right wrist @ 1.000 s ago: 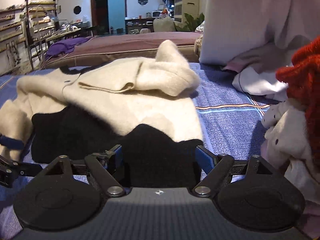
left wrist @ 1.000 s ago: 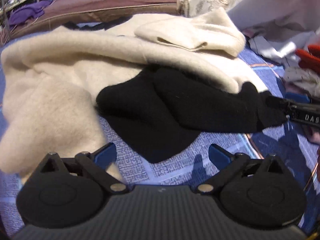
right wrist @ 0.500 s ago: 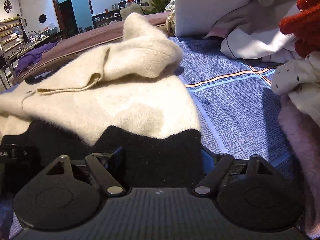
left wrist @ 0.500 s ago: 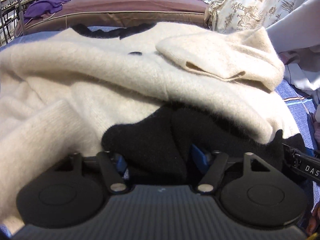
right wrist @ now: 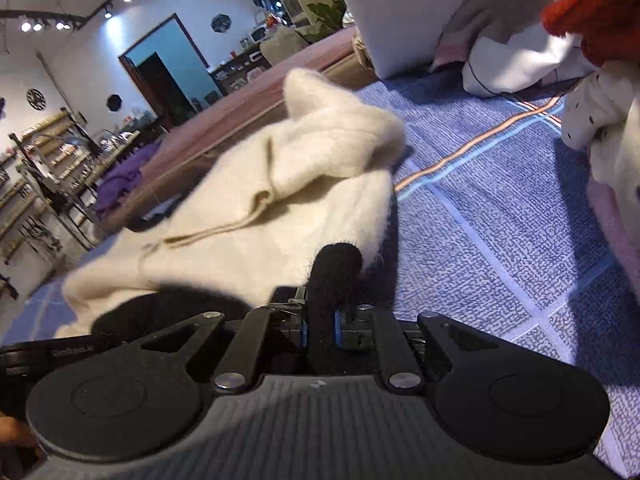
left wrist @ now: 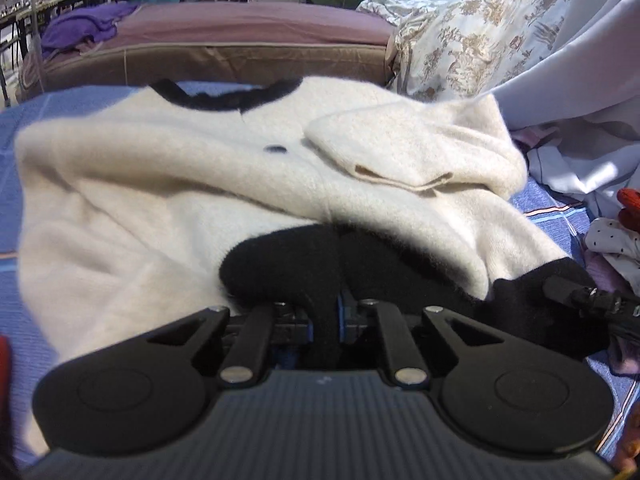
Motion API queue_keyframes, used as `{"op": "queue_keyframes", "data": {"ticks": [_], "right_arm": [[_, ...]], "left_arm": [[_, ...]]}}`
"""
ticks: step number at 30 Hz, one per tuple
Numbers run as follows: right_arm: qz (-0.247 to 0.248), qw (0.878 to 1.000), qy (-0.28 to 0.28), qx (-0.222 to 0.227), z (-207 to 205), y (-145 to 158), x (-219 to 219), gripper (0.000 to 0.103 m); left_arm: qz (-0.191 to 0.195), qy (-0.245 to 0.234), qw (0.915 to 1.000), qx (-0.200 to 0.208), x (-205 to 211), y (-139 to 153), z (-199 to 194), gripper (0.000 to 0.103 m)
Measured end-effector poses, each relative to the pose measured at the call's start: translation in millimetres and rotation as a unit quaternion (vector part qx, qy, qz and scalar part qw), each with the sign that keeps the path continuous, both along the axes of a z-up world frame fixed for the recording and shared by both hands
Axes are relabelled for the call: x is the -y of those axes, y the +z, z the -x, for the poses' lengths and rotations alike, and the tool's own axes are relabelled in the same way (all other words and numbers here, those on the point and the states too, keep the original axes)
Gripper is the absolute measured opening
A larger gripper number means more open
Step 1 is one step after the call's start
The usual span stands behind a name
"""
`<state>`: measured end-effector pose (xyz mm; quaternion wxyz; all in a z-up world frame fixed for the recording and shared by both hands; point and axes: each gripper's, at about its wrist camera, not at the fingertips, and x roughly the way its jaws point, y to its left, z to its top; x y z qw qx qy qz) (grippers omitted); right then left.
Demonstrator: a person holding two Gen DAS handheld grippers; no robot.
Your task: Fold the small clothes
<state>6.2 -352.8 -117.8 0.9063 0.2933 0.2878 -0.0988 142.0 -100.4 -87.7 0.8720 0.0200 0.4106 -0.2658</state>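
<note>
A fuzzy cream sweater (left wrist: pixel 168 184) with a black collar (left wrist: pixel 224 98) and black hem (left wrist: pixel 288 264) lies on the blue patterned bedspread (right wrist: pixel 500 208). One sleeve (left wrist: pixel 420 152) is folded across its front. My left gripper (left wrist: pixel 325 316) is shut on the black hem near its middle. My right gripper (right wrist: pixel 320 330) is shut on the hem's right corner (right wrist: pixel 336 268), which bunches up between the jaws. The right gripper also shows in the left wrist view (left wrist: pixel 592 304), at the hem's far right end. The sweater shows in the right wrist view too (right wrist: pixel 280 208).
A pile of clothes, with a red knit (right wrist: pixel 592 4), a dotted white garment (right wrist: pixel 600 116) and a pink one, lies to the right. A floral pillow (left wrist: pixel 480 36) and white bedding (left wrist: pixel 592 80) sit behind. A mauve mattress (left wrist: pixel 240 40) runs along the back.
Both grippers moved in onto the black hem and closed on it. The right gripper has tilted and the hem corner now bunches up between its jaws.
</note>
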Motion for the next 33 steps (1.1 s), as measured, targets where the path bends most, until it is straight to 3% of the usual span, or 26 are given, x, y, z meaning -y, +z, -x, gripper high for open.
{"op": "queue_keyframes", "data": {"ticks": [2, 4, 8, 10, 11, 12, 13, 14, 16, 17, 18, 19, 21, 23, 29, 31, 32, 33], "right_arm": [[-0.063, 0.997, 0.008, 0.034, 16.7, 20.3, -1.3, 0.02], [-0.093, 0.994, 0.014, 0.057, 32.4, 41.8, -6.7, 0.013], [-0.083, 0.988, 0.06, 0.115, 77.1, 93.0, -27.1, 0.001], [-0.055, 0.991, 0.075, 0.094, 89.1, 97.4, -35.7, 0.002], [-0.032, 0.994, 0.071, 0.072, 92.8, 92.3, -39.5, 0.006], [-0.006, 0.997, 0.06, 0.053, 95.3, 86.5, -42.8, 0.03], [0.01, 0.999, 0.04, 0.026, 95.0, 75.5, -43.8, 0.077], [0.001, 1.0, 0.023, 0.011, 93.6, 62.6, -39.9, 0.102], [-0.015, 1.0, 0.011, 0.014, 92.2, 43.1, -34.5, 0.103], [-0.026, 1.0, 0.004, 0.004, 87.3, 32.2, -32.3, 0.103], [-0.038, 0.999, -0.004, -0.007, 83.6, 23.2, -27.9, 0.103], [-0.045, 0.999, -0.005, -0.011, 80.0, 16.5, -27.8, 0.103], [-0.067, 0.998, -0.007, -0.007, 73.2, 5.0, -26.1, 0.103], [-0.082, 0.997, -0.009, -0.004, 69.4, -5.3, -22.3, 0.103], [-0.117, 0.993, -0.017, -0.004, 26.8, -33.9, -9.7, 0.103], [-0.131, 0.991, -0.016, -0.013, 9.2, -45.2, -8.6, 0.103], [-0.129, 0.992, -0.007, -0.008, 0.4, -49.8, -10.0, 0.103], [-0.117, 0.993, -0.003, 0.002, -5.1, -51.0, -13.0, 0.103]], "left_arm": [[0.007, 0.001, 0.9997, 0.023, -27.6, 24.6, 13.2, 0.01], [0.01, 0.004, 0.9993, 0.036, -57.2, 44.0, 27.6, 0.01], [-0.022, 0.02, 0.9982, 0.051, -109.3, 60.7, 62.8, 0.006], [-0.034, 0.008, 0.9981, 0.052, -118.7, 63.0, 83.1, 0.006], [-0.038, 0.003, 0.9978, 0.054, -121.5, 63.0, 94.2, 0.006], [-0.038, 0.001, 0.998, 0.051, -123.8, 60.7, 101.7, 0.007], [-0.036, 0.0, 0.9986, 0.038, -125.0, 57.1, 105.3, 0.007], [-0.031, 0.0, 0.9993, 0.023, -126.7, 51.3, 107.2, 0.012], [-0.026, 0.01, 0.9995, 0.017, -127.9, 42.6, 107.7, 0.036], [-0.032, 0.018, 0.9989, 0.031, -126.9, 40.3, 107.8, 0.059], [-0.041, 0.027, 0.9977, 0.047, -125.4, 40.0, 107.9, 0.072], [-0.047, 0.035, 0.9964, 0.061, -123.6, 40.4, 106.7, 0.076], [-0.034, 0.031, 0.9966, 0.069, -119.5, 42.2, 100.0, 0.096], [-0.024, 0.033, 0.9963, 0.076, -109.8, 40.6, 89.2, 0.099], [-0.054, 0.01, 0.9952, 0.081, -51.0, 15.6, 47.3, 0.093], [-0.066, 0.002, 0.9949, 0.076, -33.8, 3.1, 36.0, 0.069], [-0.067, 0.0, 0.9954, 0.069, -27.2, -2.6, 29.8, 0.037], [-0.063, -0.006, 0.9967, 0.052, -22.3, -8.9, 21.9, 0.02]]}}
